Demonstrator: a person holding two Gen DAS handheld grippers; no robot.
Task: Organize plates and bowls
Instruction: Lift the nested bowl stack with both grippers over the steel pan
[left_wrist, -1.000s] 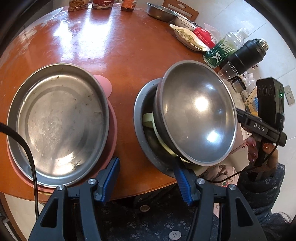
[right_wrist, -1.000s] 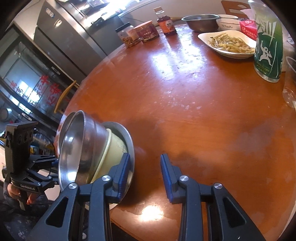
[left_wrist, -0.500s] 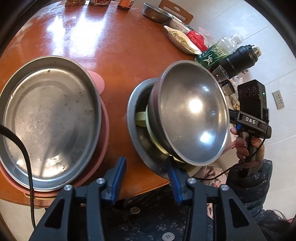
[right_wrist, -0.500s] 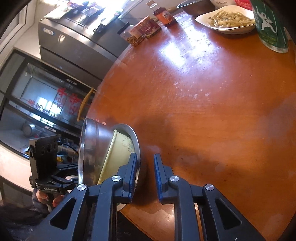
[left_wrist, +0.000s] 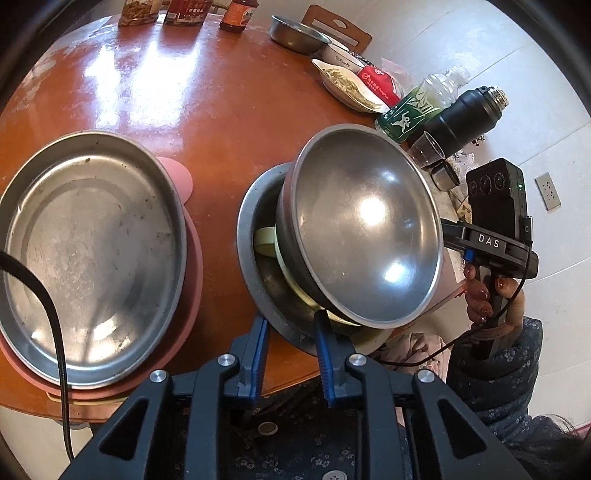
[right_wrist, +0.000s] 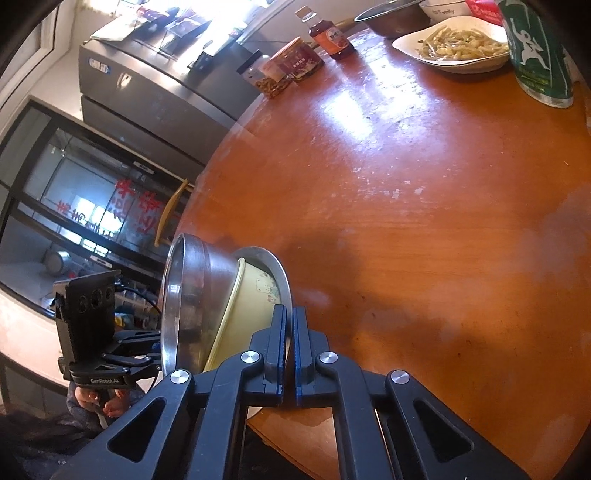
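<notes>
A steel bowl (left_wrist: 365, 229) sits tilted in a pale yellow bowl (left_wrist: 266, 240), both on a steel plate (left_wrist: 248, 236) at the table's near edge. My right gripper (right_wrist: 289, 325) is shut on that plate's rim (right_wrist: 282, 273); the stack (right_wrist: 195, 306) leans left beside it. My left gripper (left_wrist: 290, 332) has its fingers on either side of the plate's near rim, a gap still showing. A large steel plate (left_wrist: 88, 243) lies on a pink plate (left_wrist: 192, 258) to the left.
At the round wooden table's (right_wrist: 424, 203) far side stand jars (left_wrist: 184, 7), a steel bowl (left_wrist: 295, 33), a dish of food (right_wrist: 458, 48), a green bottle (right_wrist: 535, 51) and a black flask (left_wrist: 465, 118). A fridge (right_wrist: 155, 85) stands beyond the table.
Both grippers have narrowed. The right one went from wide open to shut on the plate rim. The left one closed in around the plate's near rim.
</notes>
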